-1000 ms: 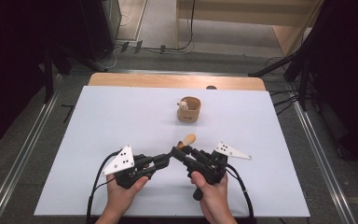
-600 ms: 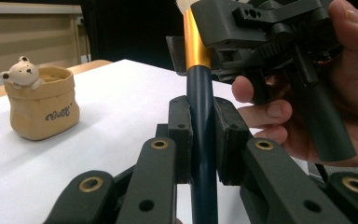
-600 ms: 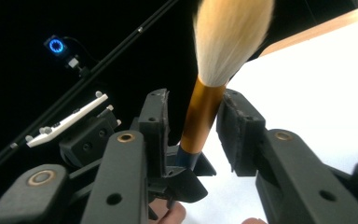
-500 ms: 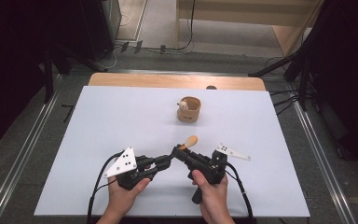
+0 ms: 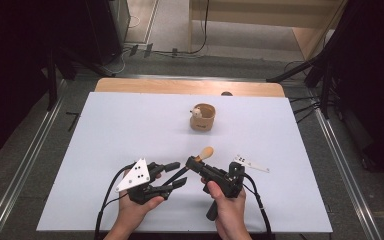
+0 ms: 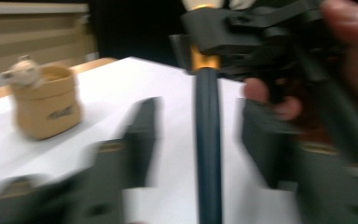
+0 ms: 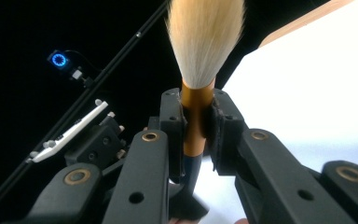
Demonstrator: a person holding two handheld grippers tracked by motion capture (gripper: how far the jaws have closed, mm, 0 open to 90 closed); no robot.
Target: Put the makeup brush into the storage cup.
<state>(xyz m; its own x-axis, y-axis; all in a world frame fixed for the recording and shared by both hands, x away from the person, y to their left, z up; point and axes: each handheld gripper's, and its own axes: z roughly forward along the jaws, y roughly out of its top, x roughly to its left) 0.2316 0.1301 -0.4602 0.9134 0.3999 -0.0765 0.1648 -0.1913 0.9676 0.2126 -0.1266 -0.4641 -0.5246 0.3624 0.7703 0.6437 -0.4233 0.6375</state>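
A brush with cream bristles, a gold ferrule and a black handle is held just above the white table. My right gripper is shut on the ferrule, its jaws having just closed tighter, bristles sticking out past the tips. My left gripper is open. Its jaws have just been opening, and the handle runs between them with a gap on each side.
A small tan cup with a little animal figure on its rim stands past the middle of the table, also seen in the left gripper view. A wooden strip borders the table's far edge.
The left gripper's jaws, shut on the brush handle before, have spread apart and let go of it. Both hands stay where they were, and the right gripper keeps the brush.
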